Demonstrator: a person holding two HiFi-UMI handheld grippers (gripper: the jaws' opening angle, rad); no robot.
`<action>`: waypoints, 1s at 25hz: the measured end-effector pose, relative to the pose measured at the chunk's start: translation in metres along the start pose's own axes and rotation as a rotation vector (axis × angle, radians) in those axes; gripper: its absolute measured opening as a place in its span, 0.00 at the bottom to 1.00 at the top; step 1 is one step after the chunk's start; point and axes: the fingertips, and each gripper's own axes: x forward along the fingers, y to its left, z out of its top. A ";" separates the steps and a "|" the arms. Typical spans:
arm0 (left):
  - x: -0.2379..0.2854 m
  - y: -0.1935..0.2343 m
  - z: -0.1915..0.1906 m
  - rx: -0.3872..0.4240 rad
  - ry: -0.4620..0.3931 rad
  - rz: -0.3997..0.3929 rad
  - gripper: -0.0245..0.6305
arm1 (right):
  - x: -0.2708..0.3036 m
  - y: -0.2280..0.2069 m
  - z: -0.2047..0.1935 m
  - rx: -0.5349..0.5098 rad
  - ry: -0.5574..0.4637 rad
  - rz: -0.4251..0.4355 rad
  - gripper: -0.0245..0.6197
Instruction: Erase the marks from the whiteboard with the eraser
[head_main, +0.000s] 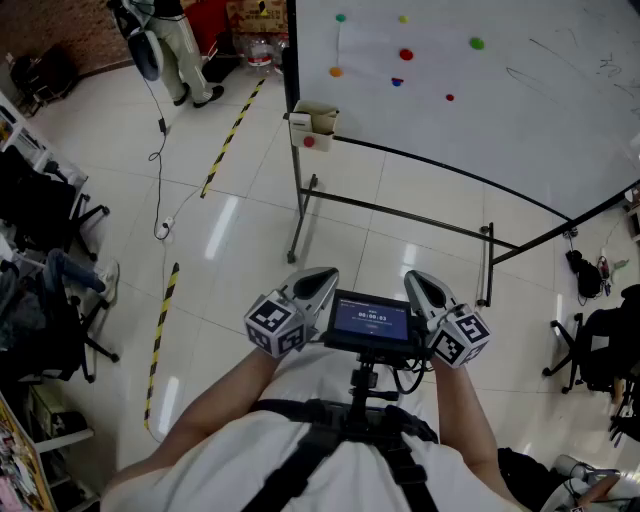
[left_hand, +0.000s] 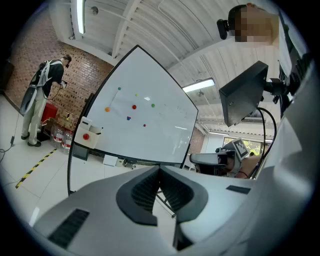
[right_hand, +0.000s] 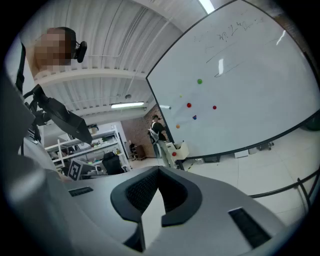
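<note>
Left gripper and right gripper are sitting with jaws together, holding nothing, flanking the chest-mounted screen. Whiteboard is standing at one o'clock, well apart from both. Pen marks are showing toward its two o'clock corner.

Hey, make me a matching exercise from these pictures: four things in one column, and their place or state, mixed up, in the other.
Things
1. left gripper
2. small screen
3. green magnet
4. striped tape

Place or state
A. on the floor, left of the whiteboard
B. jaws together, nothing between them
C. stuck on the whiteboard
D. between the left gripper and the right gripper

Pairs: 1-B, 2-D, 3-C, 4-A
</note>
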 end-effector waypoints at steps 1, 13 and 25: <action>-0.001 0.001 0.001 0.000 0.000 0.000 0.06 | 0.001 0.001 0.000 0.000 0.003 -0.001 0.08; 0.031 0.023 -0.008 -0.073 0.034 0.011 0.06 | 0.010 -0.018 0.003 -0.112 0.059 -0.064 0.08; 0.080 0.058 0.005 -0.091 0.098 0.137 0.06 | 0.051 -0.079 0.011 0.034 0.088 0.013 0.08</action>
